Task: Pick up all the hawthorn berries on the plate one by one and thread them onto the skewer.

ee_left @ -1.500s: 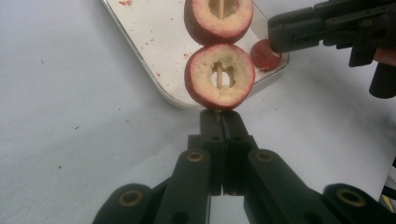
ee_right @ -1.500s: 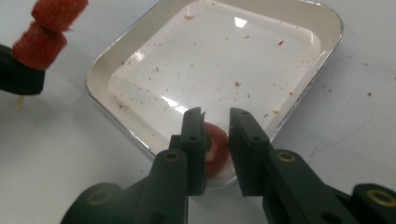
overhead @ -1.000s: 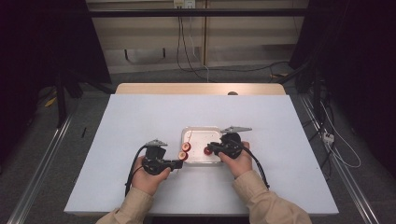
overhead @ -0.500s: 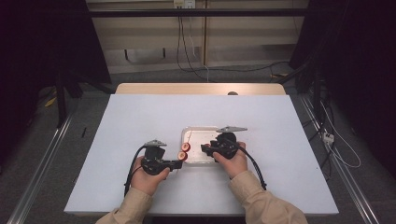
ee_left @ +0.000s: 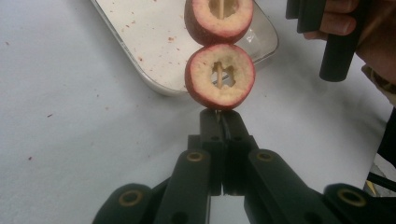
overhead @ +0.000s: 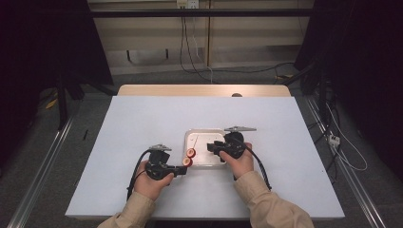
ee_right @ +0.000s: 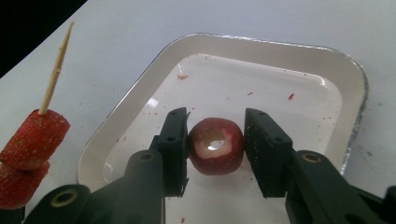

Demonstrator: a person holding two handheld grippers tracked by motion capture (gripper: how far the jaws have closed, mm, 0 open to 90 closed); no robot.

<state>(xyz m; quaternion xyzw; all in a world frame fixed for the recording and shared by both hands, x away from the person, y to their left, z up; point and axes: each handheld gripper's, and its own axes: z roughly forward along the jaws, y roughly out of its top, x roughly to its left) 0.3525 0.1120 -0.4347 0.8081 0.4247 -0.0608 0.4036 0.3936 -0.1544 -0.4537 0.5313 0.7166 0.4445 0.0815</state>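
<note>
Two cored red fruit pieces [ee_left: 219, 74] threaded on a skewer [ee_right: 56, 70]; a third (also cored) [ee_right: 215, 145] lies in the tray [ee_right: 280, 60].

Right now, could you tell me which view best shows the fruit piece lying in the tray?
The right gripper view: the fruit piece sits close up between the right claw's jaws. The high view hides it behind that claw.
</note>
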